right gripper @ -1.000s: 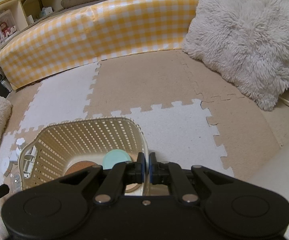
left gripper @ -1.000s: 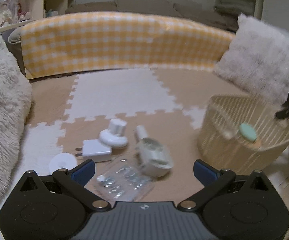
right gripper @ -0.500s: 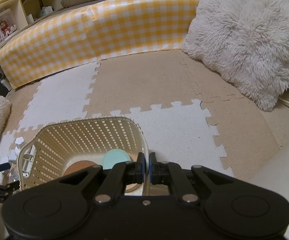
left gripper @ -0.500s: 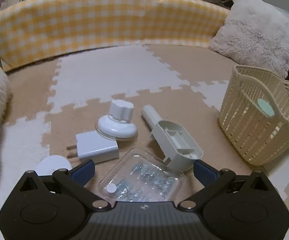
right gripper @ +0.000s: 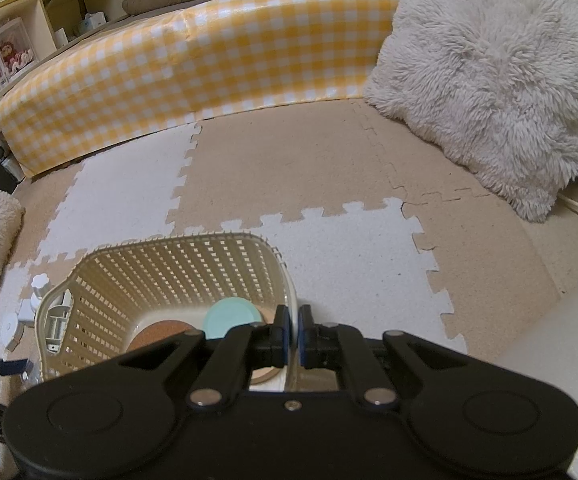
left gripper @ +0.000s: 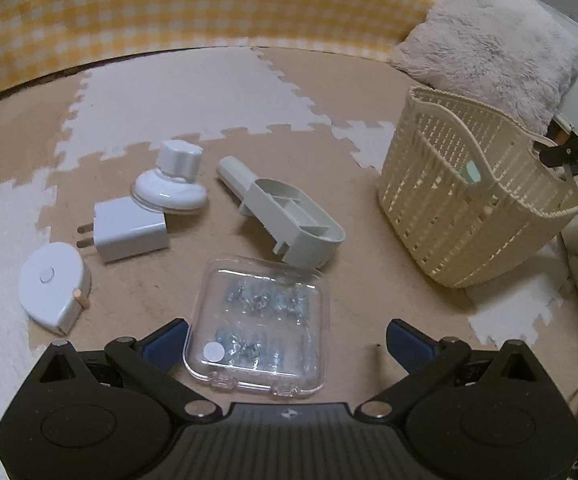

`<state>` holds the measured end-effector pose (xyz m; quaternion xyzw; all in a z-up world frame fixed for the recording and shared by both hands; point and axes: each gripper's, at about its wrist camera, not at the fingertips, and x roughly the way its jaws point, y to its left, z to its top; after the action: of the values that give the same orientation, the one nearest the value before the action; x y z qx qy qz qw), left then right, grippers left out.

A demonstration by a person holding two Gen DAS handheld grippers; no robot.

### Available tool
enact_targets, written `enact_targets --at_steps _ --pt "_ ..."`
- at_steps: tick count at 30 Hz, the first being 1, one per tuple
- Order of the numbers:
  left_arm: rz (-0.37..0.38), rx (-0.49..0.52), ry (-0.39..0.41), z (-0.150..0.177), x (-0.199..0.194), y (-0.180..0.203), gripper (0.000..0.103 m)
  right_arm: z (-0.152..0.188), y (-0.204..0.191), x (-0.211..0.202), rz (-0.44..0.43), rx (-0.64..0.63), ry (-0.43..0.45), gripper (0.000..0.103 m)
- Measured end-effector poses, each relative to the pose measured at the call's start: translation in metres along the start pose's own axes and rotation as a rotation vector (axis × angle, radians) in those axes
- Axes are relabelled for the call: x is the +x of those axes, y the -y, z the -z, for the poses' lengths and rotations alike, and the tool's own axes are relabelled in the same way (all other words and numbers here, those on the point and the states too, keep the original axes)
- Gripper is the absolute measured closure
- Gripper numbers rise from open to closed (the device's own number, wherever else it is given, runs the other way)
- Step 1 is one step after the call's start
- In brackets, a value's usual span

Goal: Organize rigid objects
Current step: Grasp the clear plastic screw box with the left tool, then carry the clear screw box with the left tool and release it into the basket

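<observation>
While lower and nearer than a second ago, with the clear plastic case now at bottom centre, straddles it with the left gripper, jaws wide and released, pads not touching. Suggests this case as the next pick. Leaves charger, scoop and round items at centre left. Keeps the right gripper clenched on the basket rim, steadying it at right.
</observation>
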<state>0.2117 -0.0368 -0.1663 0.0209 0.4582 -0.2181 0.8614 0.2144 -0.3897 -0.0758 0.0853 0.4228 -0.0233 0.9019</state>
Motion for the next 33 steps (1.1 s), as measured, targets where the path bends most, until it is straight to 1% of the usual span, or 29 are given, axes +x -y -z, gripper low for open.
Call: enact_targets --at_steps 1,4,5,7,9,14,16,17,19,23,27,30,33 --pt "-0.009 -0.008 0.001 -0.001 0.000 0.001 0.002 0.000 0.000 0.000 0.001 -0.001 0.000 0.098" --pt "-0.057 -0.027 0.022 -0.005 0.000 0.002 0.015 0.001 -0.001 0.000 0.002 -0.002 0.000 0.098" --pt "-0.072 -0.034 0.025 -0.006 0.000 0.002 0.017 0.001 -0.001 0.000 0.001 -0.001 0.000 0.098" --pt "-0.093 -0.046 0.030 -0.008 0.001 0.003 0.017 0.001 -0.001 0.000 0.002 -0.001 0.000 0.098" --pt "-0.094 -0.035 0.034 -0.010 0.001 0.005 0.017 0.001 -0.001 0.000 0.002 -0.002 0.000 0.098" --pt "-0.138 0.050 0.013 -0.011 0.008 0.015 0.017 0.001 -0.001 0.000 0.002 -0.001 0.000 0.098" --pt "-0.161 0.079 0.006 -0.012 0.012 0.016 0.024 0.001 -0.001 0.000 0.003 -0.001 0.002 0.098" --pt "-0.155 0.084 0.006 -0.013 0.013 0.016 0.025 0.000 -0.001 0.000 0.003 -0.001 0.003 0.098" --pt "-0.146 0.076 0.007 -0.014 0.013 0.013 0.025 0.000 0.000 0.000 0.002 0.002 0.005 0.098" --pt "-0.151 0.080 0.016 -0.013 0.013 0.014 0.026 -0.002 0.002 0.000 -0.001 0.012 0.014 0.098" --pt "-0.150 0.044 0.023 -0.007 0.009 0.015 0.026 -0.002 0.000 0.001 0.007 -0.002 0.019 0.097" --pt "-0.168 0.004 0.005 -0.002 0.004 0.019 0.026 -0.001 -0.001 0.001 0.006 0.000 0.018 0.098" --pt "-0.157 -0.018 -0.012 0.004 -0.002 0.028 0.026 -0.002 -0.001 0.001 0.008 -0.004 0.018 0.098"
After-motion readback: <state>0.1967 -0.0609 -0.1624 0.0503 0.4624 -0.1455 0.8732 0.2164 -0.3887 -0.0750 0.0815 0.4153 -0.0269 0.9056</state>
